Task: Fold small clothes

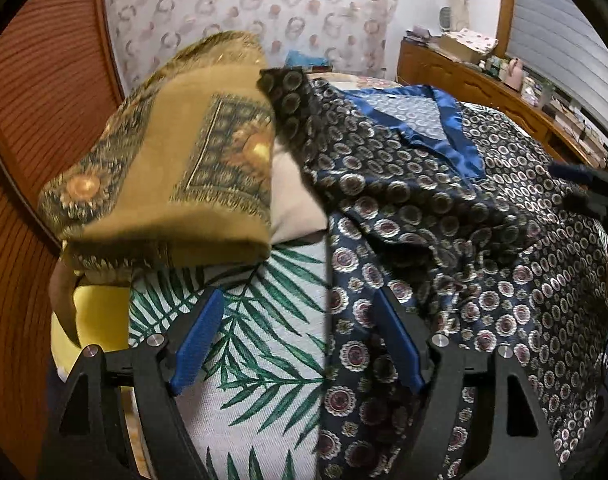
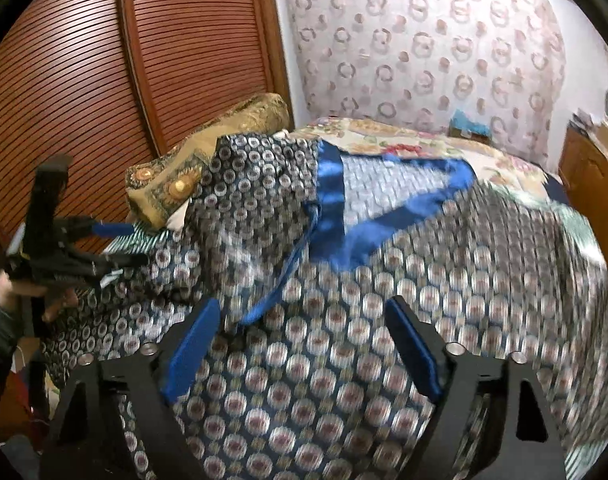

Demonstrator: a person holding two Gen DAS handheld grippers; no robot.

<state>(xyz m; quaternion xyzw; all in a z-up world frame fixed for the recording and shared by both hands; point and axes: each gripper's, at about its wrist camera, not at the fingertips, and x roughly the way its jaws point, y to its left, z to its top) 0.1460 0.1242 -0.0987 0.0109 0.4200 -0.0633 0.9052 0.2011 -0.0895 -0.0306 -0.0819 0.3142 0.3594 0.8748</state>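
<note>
Presently, item: one patterned garment point(image 1: 444, 216), navy with rosette print and blue satin trim point(image 1: 460, 132), lay rumpled and mostly spread over the bed; one flap turned back, no tidy fold visible, so folding seemed barely begun. Left gripper point(image 1: 295, 344): jaws apart, empty; the garment's straight edge ran between them, cloth under the right-hand finger, leaf-print sheet point(image 1: 243, 344) under the left. Ochre folded blanket point(image 1: 163, 184) ahead, left. Right gripper point(image 2: 304, 344): jaws apart, empty, hovering over the garment, which filled the space ahead and below; trim ahead, centre.
</note>
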